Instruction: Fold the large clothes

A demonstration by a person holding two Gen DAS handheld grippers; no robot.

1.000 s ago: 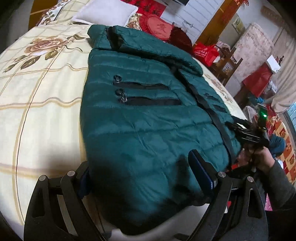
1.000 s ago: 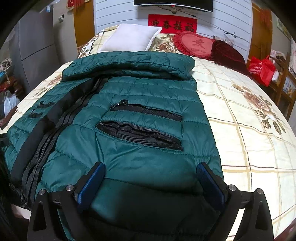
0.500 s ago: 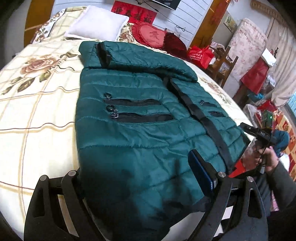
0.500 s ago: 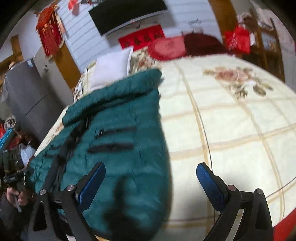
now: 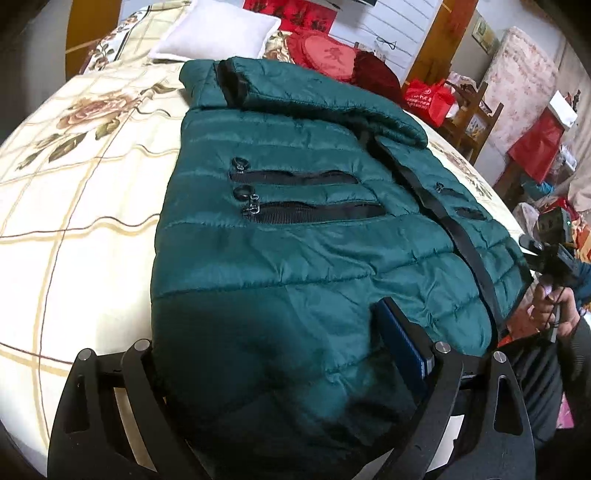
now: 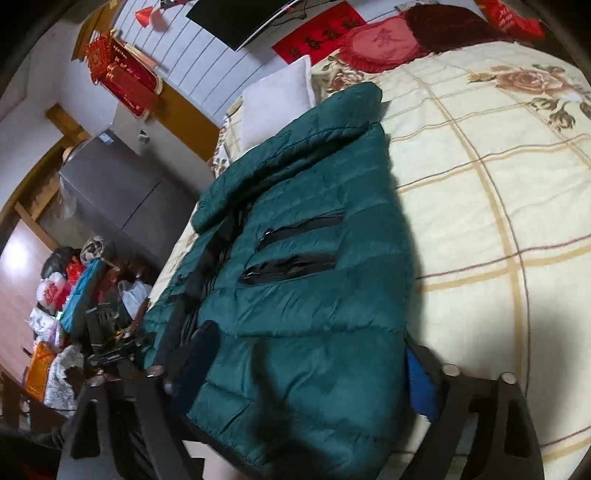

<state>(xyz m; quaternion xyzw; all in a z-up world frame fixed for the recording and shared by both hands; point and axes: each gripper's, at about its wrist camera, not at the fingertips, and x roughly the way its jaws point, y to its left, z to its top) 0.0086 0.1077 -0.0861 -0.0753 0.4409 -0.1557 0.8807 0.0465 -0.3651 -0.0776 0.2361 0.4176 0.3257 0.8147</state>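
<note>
A dark green puffer jacket (image 5: pixel 295 236) lies flat on the bed, collar toward the pillows, sleeves folded across the top, black zip pockets showing. It also shows in the right wrist view (image 6: pixel 306 266). My left gripper (image 5: pixel 273 354) is open, its fingers straddling the jacket's bottom hem on the left side; the left finger is hidden behind the fabric. My right gripper (image 6: pixel 310 365) is open and straddles the hem at the jacket's right corner. The other gripper shows at the right edge of the left wrist view (image 5: pixel 554 254).
The bed (image 5: pixel 74 206) has a cream checked sheet with flower prints. A white pillow (image 5: pixel 218 29) and red cushions (image 5: pixel 325 55) lie at the head. A grey fridge (image 6: pixel 122 192) and bags (image 6: pixel 66 291) stand to the left, red bags (image 5: pixel 428 99) and chairs to the right.
My right gripper swung right off the jacket, then came back with its fingers around the hem's right corner. My left gripper stayed around the left hem and pushed slightly forward.
</note>
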